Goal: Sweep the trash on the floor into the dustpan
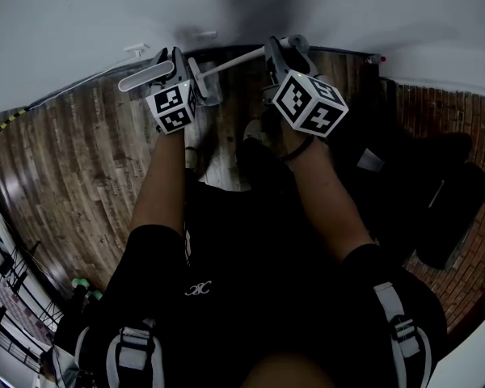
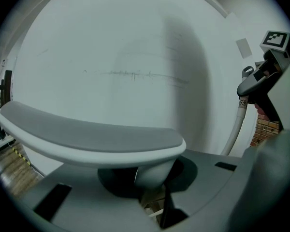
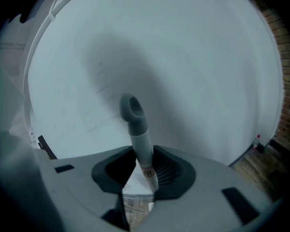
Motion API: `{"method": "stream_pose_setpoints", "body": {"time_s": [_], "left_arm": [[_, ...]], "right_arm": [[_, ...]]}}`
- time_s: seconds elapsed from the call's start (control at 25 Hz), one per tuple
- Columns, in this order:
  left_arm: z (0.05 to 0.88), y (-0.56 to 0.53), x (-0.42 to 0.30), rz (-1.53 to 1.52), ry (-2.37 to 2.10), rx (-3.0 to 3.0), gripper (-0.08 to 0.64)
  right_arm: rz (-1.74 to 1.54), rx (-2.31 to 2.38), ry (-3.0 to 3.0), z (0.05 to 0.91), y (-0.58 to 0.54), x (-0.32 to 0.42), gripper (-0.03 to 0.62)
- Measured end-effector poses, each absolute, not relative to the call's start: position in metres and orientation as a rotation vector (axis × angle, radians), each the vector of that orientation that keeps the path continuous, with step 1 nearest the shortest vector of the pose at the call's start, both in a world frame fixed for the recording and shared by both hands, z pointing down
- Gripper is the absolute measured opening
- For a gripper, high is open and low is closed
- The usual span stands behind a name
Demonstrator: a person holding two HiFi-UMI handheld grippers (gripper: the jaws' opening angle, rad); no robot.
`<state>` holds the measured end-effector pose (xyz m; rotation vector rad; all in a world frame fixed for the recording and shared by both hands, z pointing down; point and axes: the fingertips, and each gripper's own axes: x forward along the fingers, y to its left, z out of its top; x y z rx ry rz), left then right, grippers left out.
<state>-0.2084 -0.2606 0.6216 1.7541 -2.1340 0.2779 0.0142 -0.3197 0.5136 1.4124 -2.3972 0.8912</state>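
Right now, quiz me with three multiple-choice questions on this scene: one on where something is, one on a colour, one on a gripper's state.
1. In the head view, the brickwork lies:
A) at the left
B) at the right
C) at the top centre

2. The looped end of the broom handle is:
A) grey
B) red
C) yellow

3. The left gripper is:
A) open and empty
B) shut on nothing
C) shut on the flat handle

Answers: 1 B, the bricks run along the right edge, beside the wooden floor. 2 A, the right gripper view shows the loop plainly grey. 3 C, the left gripper view shows the jaws closed on that handle's stem.
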Motion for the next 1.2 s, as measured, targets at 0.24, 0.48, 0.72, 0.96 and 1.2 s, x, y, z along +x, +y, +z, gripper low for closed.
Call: {"method": "stream_pose_setpoints", "body": {"time_s": [0.24, 0.48, 0.72, 0.96, 1.2], "left_arm": [[0.620, -0.258, -0.218, 0.271, -2.124, 1.758, 0.063], [0.621, -0.255, -0.229, 0.284, -2.117, 1.739, 0.063], [0.610, -0.247, -0.245, 0.281, -2.110, 1.707, 0.059], [0.570, -0.240, -0.245, 0.258, -2.093, 1.718, 0.055], [0.519, -0.234, -0.230, 0.291, -2.037, 1.809, 0.055]], "right_arm": [[0.796, 1.440, -2.447, 0.483, -0.320, 0.019, 0.123], [0.622, 1.452, -2.479, 0.447, -0.314, 0.033, 0.123], [0.487, 1.488, -2.467, 0.423, -0.305, 0.061, 0.120], [0.362, 1.524, -2.443, 0.407, -0.294, 0.081, 0.115], [0.231, 1.539, -2.445, 0.385, -0.278, 0.082, 0.114]]}}
